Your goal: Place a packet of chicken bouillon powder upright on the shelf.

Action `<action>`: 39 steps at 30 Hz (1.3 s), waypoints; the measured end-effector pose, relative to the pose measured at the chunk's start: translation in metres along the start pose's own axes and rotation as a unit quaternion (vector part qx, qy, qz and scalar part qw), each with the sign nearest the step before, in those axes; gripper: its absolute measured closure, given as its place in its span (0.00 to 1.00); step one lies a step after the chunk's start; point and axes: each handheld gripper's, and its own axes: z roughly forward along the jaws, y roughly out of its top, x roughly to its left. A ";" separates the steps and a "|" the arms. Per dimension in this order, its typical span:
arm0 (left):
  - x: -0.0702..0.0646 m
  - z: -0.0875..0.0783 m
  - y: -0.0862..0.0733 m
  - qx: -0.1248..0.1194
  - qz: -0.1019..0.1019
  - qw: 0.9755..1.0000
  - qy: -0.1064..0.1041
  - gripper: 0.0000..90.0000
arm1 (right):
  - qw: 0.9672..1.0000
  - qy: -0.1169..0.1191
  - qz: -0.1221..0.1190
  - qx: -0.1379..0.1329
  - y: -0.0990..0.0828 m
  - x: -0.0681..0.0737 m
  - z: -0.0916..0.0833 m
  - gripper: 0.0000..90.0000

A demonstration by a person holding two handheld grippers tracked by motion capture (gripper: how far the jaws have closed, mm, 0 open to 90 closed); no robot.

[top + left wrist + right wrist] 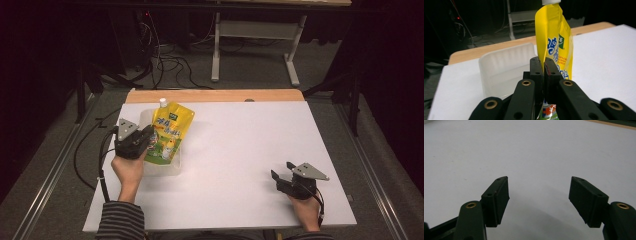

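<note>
My left gripper (544, 65) pinches the glossy yellow spouted pouch (555, 42) at its lower part, above the translucent ribbed plastic tub (501, 65) near the worktop's (240, 145) far-left corner. The pouch's long axis runs cap-first towards the far edge. My right gripper (539, 195) rests wide open near the front-right corner.

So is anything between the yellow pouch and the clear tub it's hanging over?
Nothing visible. The left gripper is shut on the yellow pouch, which hangs over the clear tub; the part of the tub that shows looks empty.
</note>
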 end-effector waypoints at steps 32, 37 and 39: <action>0.019 0.003 0.023 0.150 -0.005 0.988 -0.047 0.95 | 1.000 0.001 0.008 0.007 0.000 -0.001 0.001 0.37; 0.014 -0.002 0.016 0.108 -0.005 0.993 -0.043 0.98 | 1.000 0.000 0.006 0.007 0.000 -0.001 0.001 0.37; 0.012 -0.002 0.012 0.089 -0.006 0.995 -0.041 0.99 | 1.000 0.000 0.006 0.006 0.000 0.000 0.001 0.37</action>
